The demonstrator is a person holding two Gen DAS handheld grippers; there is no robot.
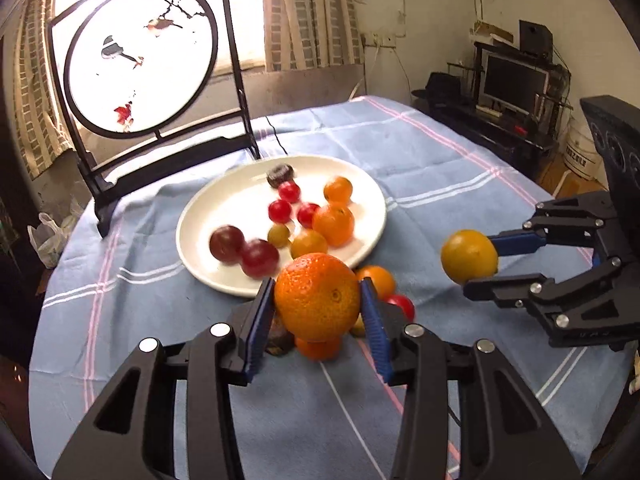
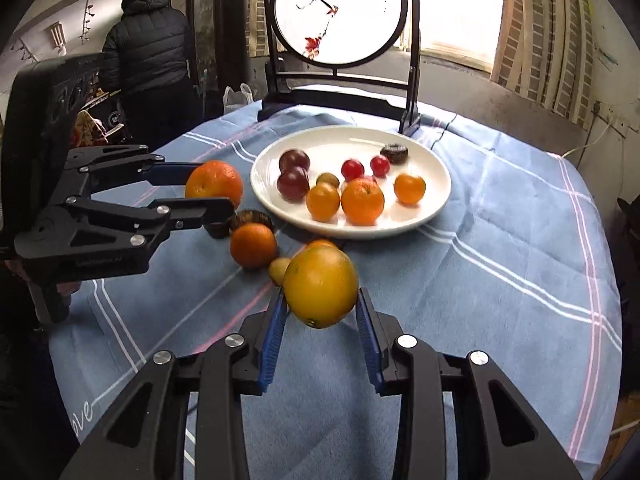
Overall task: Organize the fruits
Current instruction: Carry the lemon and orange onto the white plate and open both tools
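My left gripper [image 1: 316, 286] is shut on a large orange [image 1: 316, 296], held above the blue checked cloth just in front of the white plate [image 1: 232, 204]. My right gripper [image 2: 320, 296] is shut on a yellow-orange citrus [image 2: 320, 284], also lifted off the cloth. Each shows in the other view: the left gripper [image 2: 212, 188] with its orange [image 2: 214, 184], the right gripper [image 1: 478, 264] with its citrus [image 1: 468, 256]. The plate [image 2: 352, 140] carries several small oranges, red tomatoes, dark plums and a dark ribbed piece. A loose orange [image 2: 253, 246], a small yellow fruit [image 2: 279, 270] and a red tomato [image 1: 402, 304] lie on the cloth.
A round painted screen on a black stand [image 1: 140, 60] rises behind the plate at the table's far edge. A person in a dark jacket [image 2: 148, 40] stands beyond the table on the left. A desk with a monitor [image 1: 514, 80] is off to the right.
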